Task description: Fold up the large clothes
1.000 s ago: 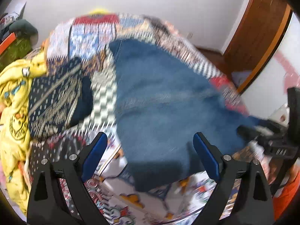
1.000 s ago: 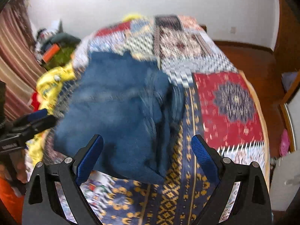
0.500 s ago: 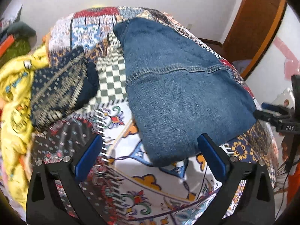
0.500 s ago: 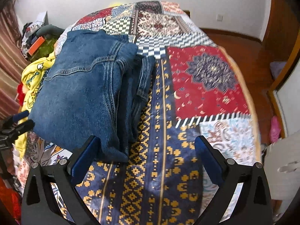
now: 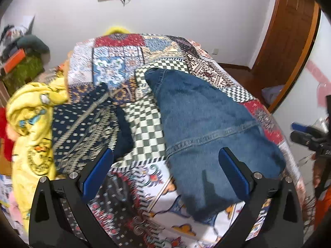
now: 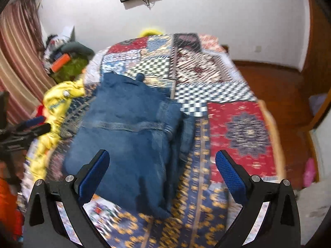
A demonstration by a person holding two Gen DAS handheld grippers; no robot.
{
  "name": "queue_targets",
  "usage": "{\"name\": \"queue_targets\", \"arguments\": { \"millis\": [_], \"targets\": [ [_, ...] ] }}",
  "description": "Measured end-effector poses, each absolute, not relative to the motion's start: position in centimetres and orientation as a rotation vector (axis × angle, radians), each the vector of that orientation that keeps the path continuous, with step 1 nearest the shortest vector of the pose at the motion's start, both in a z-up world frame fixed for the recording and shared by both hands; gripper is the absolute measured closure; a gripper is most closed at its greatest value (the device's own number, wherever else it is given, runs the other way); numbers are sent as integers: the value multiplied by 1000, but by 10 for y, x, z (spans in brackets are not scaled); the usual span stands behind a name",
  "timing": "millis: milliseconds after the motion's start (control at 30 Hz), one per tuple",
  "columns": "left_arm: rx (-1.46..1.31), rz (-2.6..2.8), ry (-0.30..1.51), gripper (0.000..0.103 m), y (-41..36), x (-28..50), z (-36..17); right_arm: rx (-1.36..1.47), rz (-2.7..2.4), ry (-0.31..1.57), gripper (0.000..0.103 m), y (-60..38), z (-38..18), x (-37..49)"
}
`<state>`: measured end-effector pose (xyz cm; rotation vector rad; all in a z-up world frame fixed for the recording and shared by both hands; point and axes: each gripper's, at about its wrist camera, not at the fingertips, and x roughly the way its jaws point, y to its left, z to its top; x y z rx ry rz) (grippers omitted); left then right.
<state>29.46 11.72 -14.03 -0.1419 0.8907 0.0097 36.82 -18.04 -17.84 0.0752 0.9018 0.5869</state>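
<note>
Jeans (image 5: 206,128) are lying folded on the bed (image 6: 240,128), on the patchwork cover. Both the left tongs (image 5: 165,172) and right tongs (image 6: 162,173) are spread wide, holding nothing. I'd check the edges line up, then move on to the yellow garment (image 5: 31,124).

The jeans (image 5: 206,128) are blue denim, folded over into a thick, roughly rectangular bundle that lies flat on the patchwork bedspread (image 5: 144,124). One stitched seam runs across the top layer. In the right wrist view the jeans (image 6: 128,136) show stacked layers along their right edge, with a narrower folded strip poking out beside it. Nothing is pressing on them; they just rest there, slightly rumpled.
</note>
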Motion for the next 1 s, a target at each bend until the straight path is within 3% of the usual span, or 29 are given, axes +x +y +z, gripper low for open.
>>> {"name": "queue_targets", "arguments": {
  "millis": [400, 800, 833, 867, 1000],
  "targets": [
    [-614, -203, 1164, 1, 145, 371, -244, 395, 740, 1296, 1, -166, -297, 464],
    [-759, -358, 1192, 4, 132, 398, -273, 374, 854, 1324, 1, -140, -302, 484],
    [-769, -379, 1196, 18, 129, 397, -273, 366, 850, 1332, 5, -138, -301, 484],
    [-784, -396, 1206, 22, 126, 397, -273, 368, 852, 1340, 9, -138, -300, 483],
    [-712, -369, 1173, 43, 115, 388, -256, 397, 869, 1349, 44, -136, -291, 481]
  ]
}}
